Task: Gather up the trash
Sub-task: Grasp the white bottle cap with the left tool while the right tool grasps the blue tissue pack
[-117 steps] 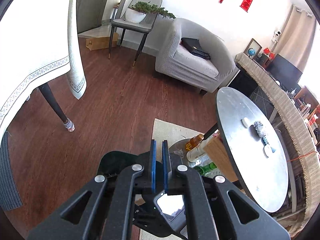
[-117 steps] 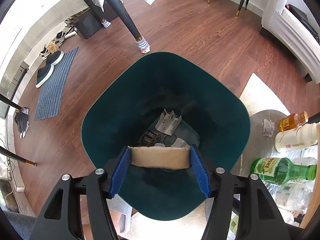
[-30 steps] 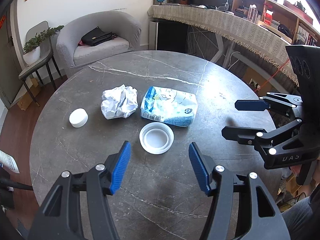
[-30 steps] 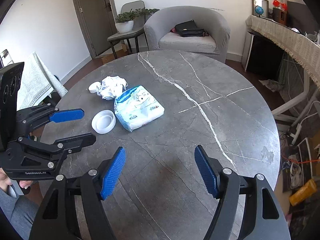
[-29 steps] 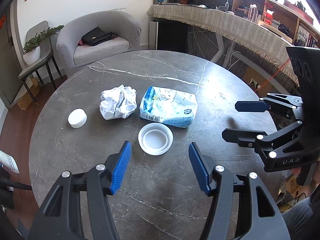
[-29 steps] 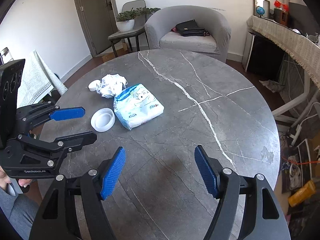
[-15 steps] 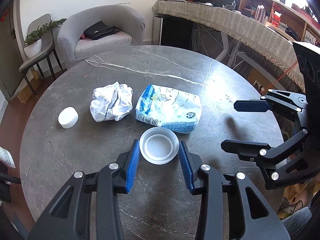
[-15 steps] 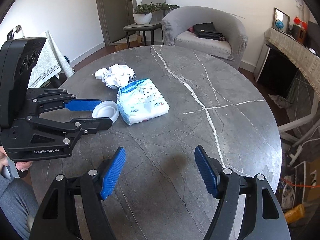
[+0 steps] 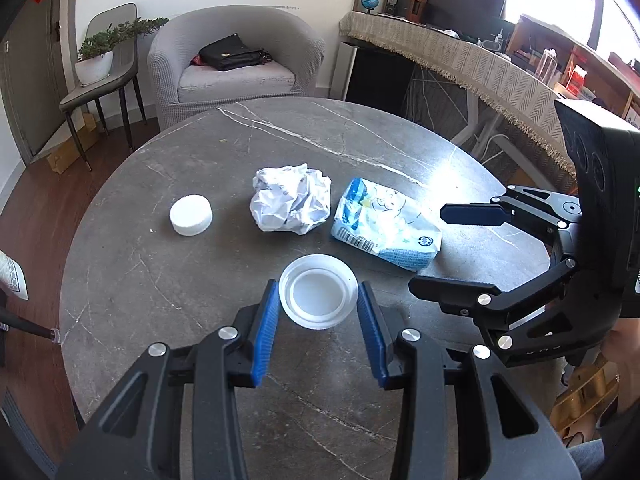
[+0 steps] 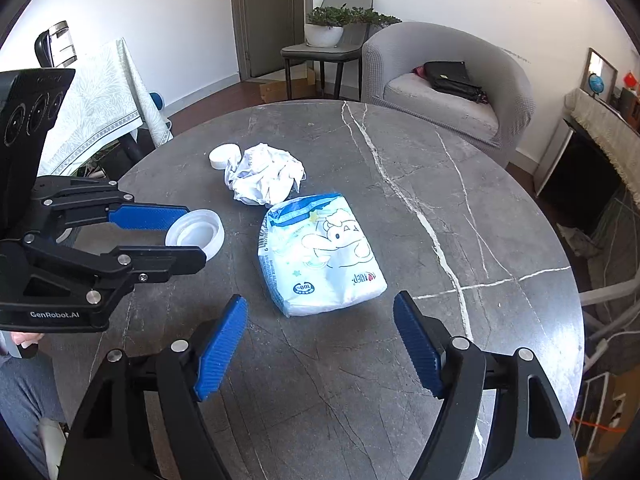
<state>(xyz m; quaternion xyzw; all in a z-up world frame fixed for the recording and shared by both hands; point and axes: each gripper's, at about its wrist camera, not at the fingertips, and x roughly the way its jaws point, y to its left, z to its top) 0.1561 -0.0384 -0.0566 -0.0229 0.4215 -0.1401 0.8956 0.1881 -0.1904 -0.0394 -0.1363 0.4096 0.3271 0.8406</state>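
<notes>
On the round grey marble table (image 9: 160,280) lie a white lid (image 9: 318,296), a crumpled paper ball (image 9: 292,200), a small white cap (image 9: 191,215) and a blue-white tissue pack (image 9: 384,228). My left gripper (image 9: 318,286) straddles the lid (image 10: 196,236), which rests on the table with a thin gap to each pad; in the right wrist view this gripper (image 10: 196,235) reaches in from the left. My right gripper (image 10: 319,300) has its jaws opening, with only the near end of the tissue pack (image 10: 320,256) level with its fingertips and untouched. In the left wrist view it (image 9: 427,248) comes in from the right.
Behind the table stand a grey armchair (image 9: 236,76) holding a black bag and a side chair (image 9: 100,80) with a potted plant. A sideboard with a fringed cloth (image 9: 460,56) runs along the right. A cloth-covered table (image 10: 100,104) stands at the left.
My left gripper narrowed and slid forward until the lid came between its fingertips. My right gripper moved up to the tissue pack and its jaws widened a little.
</notes>
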